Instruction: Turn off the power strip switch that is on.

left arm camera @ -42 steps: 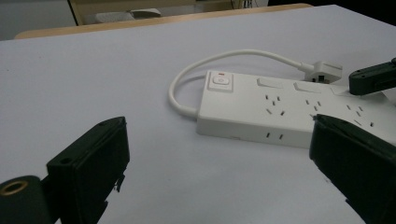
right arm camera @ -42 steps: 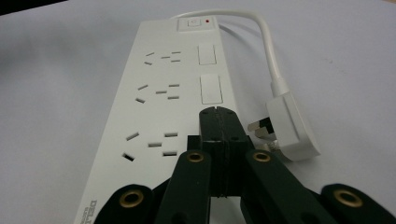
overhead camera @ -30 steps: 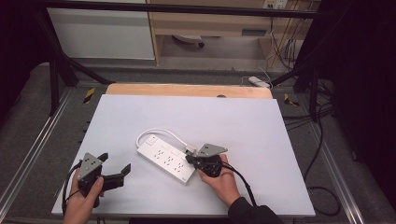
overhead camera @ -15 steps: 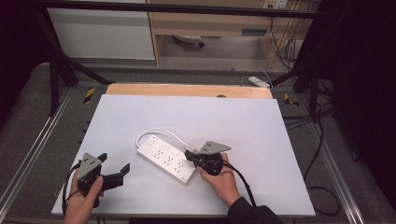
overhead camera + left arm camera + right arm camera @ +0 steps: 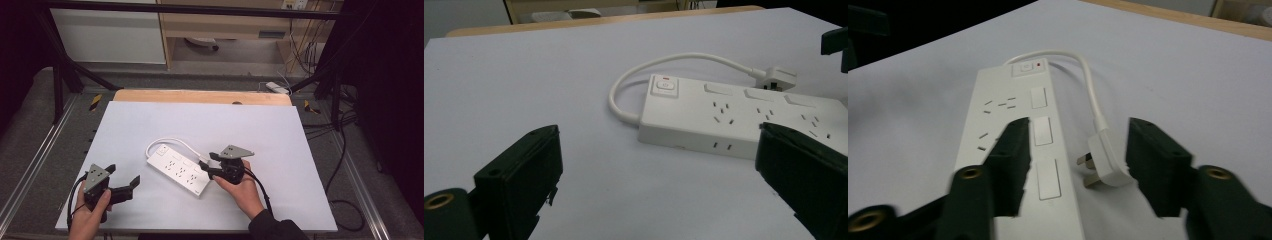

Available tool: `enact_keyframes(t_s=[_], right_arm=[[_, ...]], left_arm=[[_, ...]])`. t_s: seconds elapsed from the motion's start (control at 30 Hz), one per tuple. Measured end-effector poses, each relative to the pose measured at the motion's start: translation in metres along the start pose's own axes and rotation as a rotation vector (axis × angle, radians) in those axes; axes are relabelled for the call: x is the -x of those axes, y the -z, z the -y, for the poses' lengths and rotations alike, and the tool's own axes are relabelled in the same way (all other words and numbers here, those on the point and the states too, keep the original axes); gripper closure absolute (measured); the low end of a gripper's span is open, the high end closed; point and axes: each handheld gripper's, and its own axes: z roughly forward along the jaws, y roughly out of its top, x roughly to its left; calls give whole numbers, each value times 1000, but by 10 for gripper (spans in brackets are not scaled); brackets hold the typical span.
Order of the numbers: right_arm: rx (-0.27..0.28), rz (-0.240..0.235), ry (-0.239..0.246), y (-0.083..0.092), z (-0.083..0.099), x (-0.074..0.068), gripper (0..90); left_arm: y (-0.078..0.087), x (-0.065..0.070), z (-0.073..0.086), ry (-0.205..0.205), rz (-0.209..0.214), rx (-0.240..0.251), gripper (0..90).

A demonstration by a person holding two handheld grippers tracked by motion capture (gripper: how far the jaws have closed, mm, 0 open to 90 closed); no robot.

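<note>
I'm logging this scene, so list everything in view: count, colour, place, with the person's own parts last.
White plastic power strip: one, white, lying flat at the middle of the board, with a switch at its far-left end.
White cord with plug: one, white, looping from the strip's switch end; the plug lies on the board beside the strip, between the right tool's jaws.
Pale grey table board: one, pale grey, under everything.
Wooden edge strip: one, light brown, along the board's far side.
Left tool: one, black with a grey plate, near-left of the board, jaws open, apart from the strip.
Right tool: one, black with a grey plate, at the strip's near-right end; its jaws have just been opening and do not press on the plug.
Hands: two, one holding each tool.
</note>
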Motion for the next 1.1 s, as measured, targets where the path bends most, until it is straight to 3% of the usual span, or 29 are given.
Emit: enact_keyframes(t_s=[0.13, 0.23, 0.3, 0.43, 0.57, 1.1], right_arm=[[10, 35, -5, 5, -4, 2, 183], [11, 56, -6, 8, -7, 4, 100], [21, 94, 4, 11, -8, 4, 74], [58, 124, 10, 16, -10, 8, 64], [29, 104, 11, 19, -11, 11, 46], [79, 154, -4, 50, -19, 33, 25]], left_arm=[[0, 0, 0, 4, 2, 4, 48], [0, 0, 0, 3, 3, 2, 49], [0, 1, 0, 4, 3, 3, 48], [0, 0, 0, 3, 3, 2, 48], [0, 0, 0, 3, 4, 2, 48], [0, -1, -1, 10, 3, 5, 48]])
